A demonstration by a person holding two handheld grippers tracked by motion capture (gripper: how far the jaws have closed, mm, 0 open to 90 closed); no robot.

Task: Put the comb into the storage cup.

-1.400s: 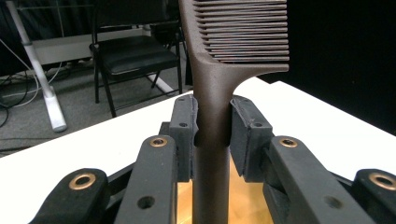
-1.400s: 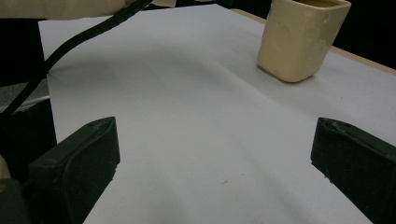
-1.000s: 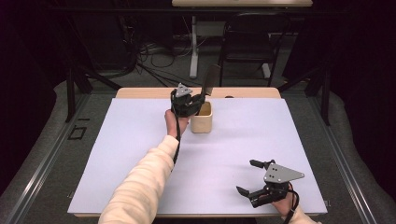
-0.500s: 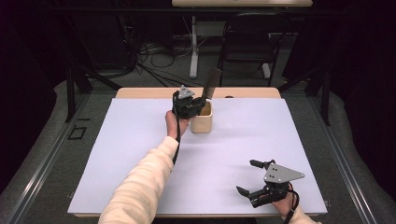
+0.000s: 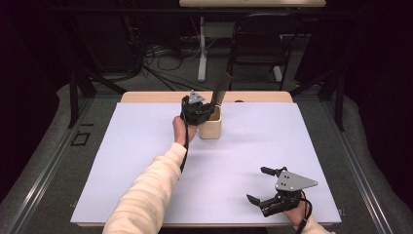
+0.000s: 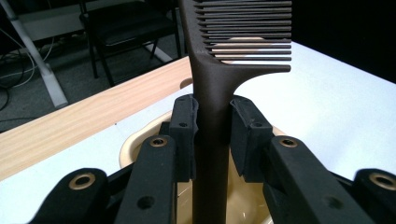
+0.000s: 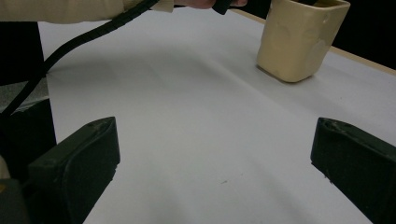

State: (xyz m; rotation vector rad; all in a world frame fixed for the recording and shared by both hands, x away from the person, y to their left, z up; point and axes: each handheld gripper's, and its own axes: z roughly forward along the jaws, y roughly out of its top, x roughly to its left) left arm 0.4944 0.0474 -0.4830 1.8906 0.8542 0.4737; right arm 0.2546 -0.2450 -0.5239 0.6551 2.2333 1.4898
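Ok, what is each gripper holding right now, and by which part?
The left gripper clamps the dark comb by its handle, just below the teeth, over the cream cup. The right gripper is open, holding nothing.

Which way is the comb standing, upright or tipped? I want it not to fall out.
Upright: the comb stands handle-down in the cream cup, teeth on top, clamped by the left gripper.

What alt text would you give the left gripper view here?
The left gripper clamps the handle of a dark brown comb between its two black fingers, teeth pointing right at the top of the frame. Below the fingers sits a cream cup into which the handle descends, on a white table cover edged by a wooden table.
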